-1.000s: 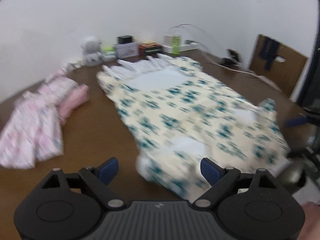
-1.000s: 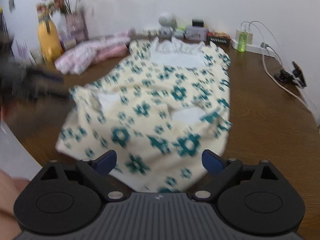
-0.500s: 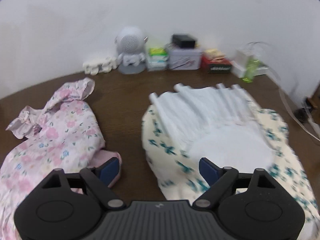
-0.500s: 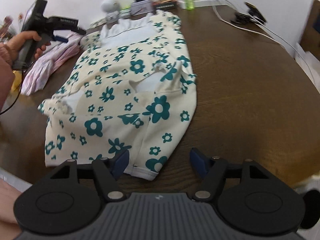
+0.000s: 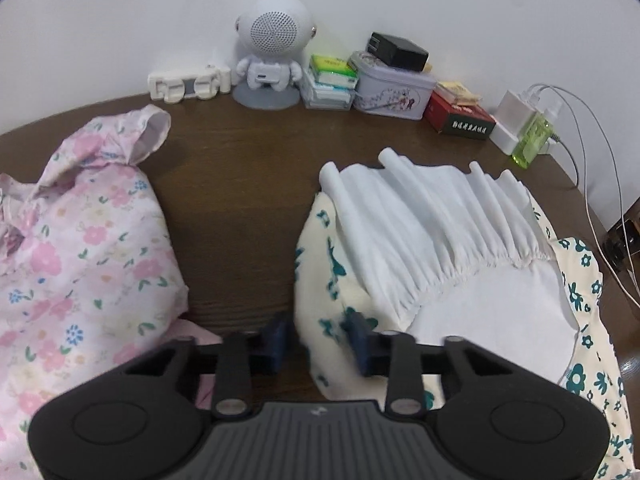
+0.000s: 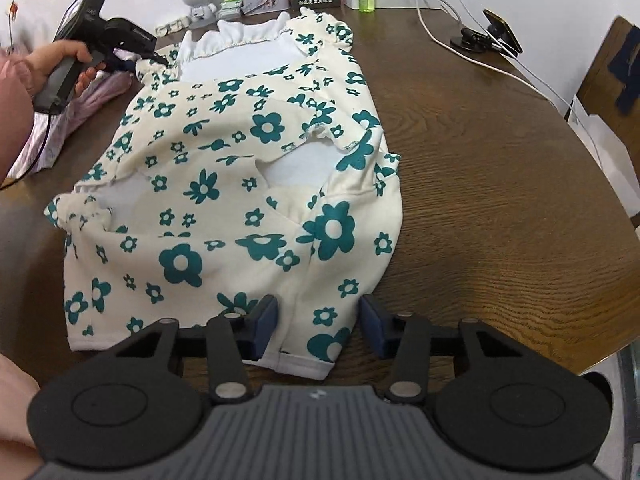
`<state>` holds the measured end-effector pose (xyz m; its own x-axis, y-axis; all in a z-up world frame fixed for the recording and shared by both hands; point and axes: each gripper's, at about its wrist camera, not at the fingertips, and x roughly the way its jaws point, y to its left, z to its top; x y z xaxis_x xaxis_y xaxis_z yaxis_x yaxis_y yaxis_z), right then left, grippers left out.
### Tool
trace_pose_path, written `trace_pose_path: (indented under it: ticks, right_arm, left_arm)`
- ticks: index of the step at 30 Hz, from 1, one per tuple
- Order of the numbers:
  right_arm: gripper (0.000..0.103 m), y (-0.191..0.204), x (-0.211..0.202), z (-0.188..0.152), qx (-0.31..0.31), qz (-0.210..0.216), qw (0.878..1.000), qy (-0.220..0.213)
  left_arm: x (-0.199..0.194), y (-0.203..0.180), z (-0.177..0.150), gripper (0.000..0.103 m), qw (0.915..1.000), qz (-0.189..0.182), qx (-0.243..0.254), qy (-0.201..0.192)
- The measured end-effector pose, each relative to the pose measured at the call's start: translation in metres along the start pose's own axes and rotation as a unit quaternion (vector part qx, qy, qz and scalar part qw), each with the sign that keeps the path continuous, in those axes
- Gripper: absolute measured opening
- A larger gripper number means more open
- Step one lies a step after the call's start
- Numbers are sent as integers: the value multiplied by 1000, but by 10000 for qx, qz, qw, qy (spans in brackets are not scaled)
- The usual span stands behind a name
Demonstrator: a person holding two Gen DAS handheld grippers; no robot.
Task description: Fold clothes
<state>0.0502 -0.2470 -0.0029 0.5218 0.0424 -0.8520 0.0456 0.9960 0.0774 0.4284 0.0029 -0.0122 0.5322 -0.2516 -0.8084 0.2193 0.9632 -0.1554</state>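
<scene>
The cream dress point(image 6: 240, 184) with teal flowers lies flat along the bench point(image 6: 500, 200), white frilled collar point(image 5: 432, 216) at the far end, hem nearest me; my left gripper point(image 5: 316, 340) has swung across from the hem to the collar end, and its fingers have just been closing, now pinched on the fabric edge there; my right gripper point(image 6: 318, 326) sits at the hem, its fingers just narrowing around that edge, though I cannot tell whether they press it yet; I judge an end-to-end fold is next; a pink floral garment point(image 5: 72, 264) waits beside it.
</scene>
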Motion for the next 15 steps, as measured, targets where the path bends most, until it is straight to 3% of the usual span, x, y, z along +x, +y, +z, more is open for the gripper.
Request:
trace_pose_path:
  ticks: [1, 3, 10, 15]
  right_arm:
    - [35, 2, 0, 0, -64, -1, 10000, 15]
    - [12, 3, 0, 1, -198, 114, 9997, 66]
    - [6, -9, 0, 8, -566, 335, 9975, 247]
    - [6, -53, -1, 22, -627, 338, 9968, 368]
  left_arm:
    - [0, -2, -1, 5, 10000, -15, 29, 4]
    - [-2, -8, -3, 4, 9999, 50, 160, 2]
    - [-32, -17, -32, 3, 9993, 198, 322, 49]
    - [-69, -15, -79, 3, 9980, 402, 491, 26]
